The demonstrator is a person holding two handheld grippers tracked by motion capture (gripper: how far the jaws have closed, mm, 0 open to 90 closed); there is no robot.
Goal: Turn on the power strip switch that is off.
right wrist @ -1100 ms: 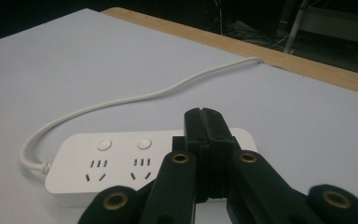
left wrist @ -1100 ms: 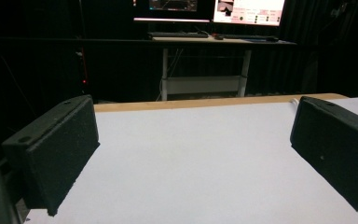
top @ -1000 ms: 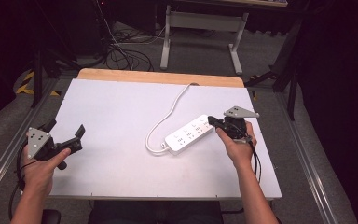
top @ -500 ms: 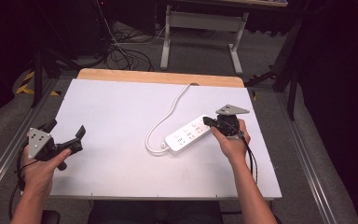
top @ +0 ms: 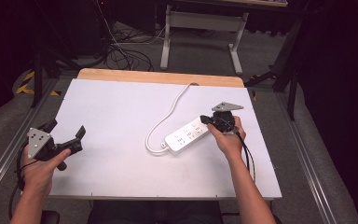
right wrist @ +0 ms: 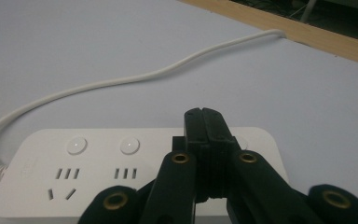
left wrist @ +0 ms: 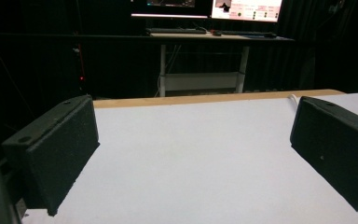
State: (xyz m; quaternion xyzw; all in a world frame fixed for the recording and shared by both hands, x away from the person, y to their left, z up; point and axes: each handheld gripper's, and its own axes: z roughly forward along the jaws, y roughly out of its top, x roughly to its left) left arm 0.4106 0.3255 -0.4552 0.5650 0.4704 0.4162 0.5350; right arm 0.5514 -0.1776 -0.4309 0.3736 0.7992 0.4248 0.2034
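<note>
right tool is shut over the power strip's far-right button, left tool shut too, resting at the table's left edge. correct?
Not quite. The left tool is open, not shut: the left gripper view shows its two black jaws standing wide apart with bare table between them. The rest holds: the right tool is shut over the rightmost button of the power strip, as the right gripper view shows.

power strip [top: 187,136] white | table [top: 121,116] white | jaws black

Power strip [right wrist: 135,158] partly behind right gripper [right wrist: 204,119]
</note>
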